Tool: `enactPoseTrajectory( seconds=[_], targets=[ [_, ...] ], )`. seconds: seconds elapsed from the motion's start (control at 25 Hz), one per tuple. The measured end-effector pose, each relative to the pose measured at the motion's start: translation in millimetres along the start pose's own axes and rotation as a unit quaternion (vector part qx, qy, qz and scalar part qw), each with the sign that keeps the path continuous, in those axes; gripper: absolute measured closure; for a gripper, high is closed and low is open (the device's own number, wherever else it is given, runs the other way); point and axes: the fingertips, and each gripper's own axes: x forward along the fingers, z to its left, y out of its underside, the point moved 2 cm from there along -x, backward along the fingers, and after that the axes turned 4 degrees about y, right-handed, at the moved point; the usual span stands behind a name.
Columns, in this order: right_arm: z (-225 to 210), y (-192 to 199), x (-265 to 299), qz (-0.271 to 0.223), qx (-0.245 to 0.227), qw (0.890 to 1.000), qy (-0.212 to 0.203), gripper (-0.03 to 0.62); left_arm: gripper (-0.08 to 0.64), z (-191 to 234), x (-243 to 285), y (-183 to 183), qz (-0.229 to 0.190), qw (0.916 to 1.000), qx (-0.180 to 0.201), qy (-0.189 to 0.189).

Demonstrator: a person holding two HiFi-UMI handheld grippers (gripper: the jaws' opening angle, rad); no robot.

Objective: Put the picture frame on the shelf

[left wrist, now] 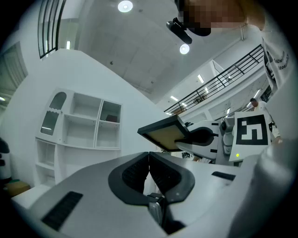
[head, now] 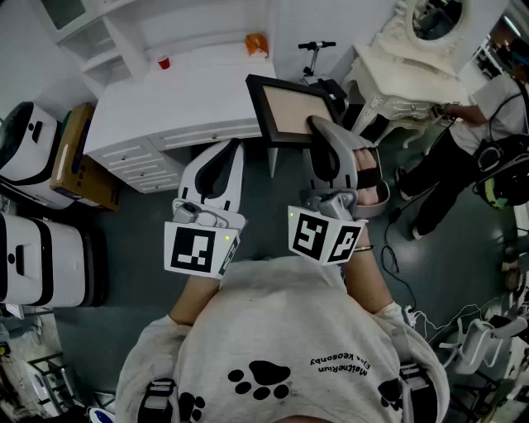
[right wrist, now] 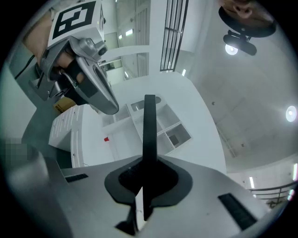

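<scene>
Black picture frame (head: 289, 107) pinched by right hand-held gripper (head: 322, 125), left hand-held gripper (head: 230, 149) pressed together, white desk (head: 190, 99), red cup (head: 164, 61)

- Two tools: left tool (head: 226, 150), right tool (head: 326, 132).
- Two marker cubes, one per tool: left cube (head: 201, 250), right cube (head: 326, 238).
- One picture frame (head: 289, 111).
- One white worktop (head: 190, 95) with drawers.
- One red cup (head: 164, 61) and one orange object (head: 257, 43) on that worktop.
- One white shelf unit (left wrist: 84, 123).
- One ornate dressing table (head: 409, 78) with one oval mirror (head: 436, 18).
- One cardboard box (head: 78, 157).
- Two white cases at the left: upper case (head: 25, 136), lower case (head: 37, 260).
- One other person (head: 463, 136) at the right edge.
</scene>
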Motion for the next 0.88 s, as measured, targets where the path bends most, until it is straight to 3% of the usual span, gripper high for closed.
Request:
enactPoseTrajectory(
  seconds=[0.72,0.88],
  targets=[
    [16,7,17,-0.016,-0.001,1.0,-0.02,0.546,0.54,10,19,12,0.003,0.9999,-0.002,-0.011],
    [15,9,21,-0.026,0.016,0.999,-0.023,0.546,0.54,14,19,11,0.017,0.9994,0.018,-0.022]
  ],
)
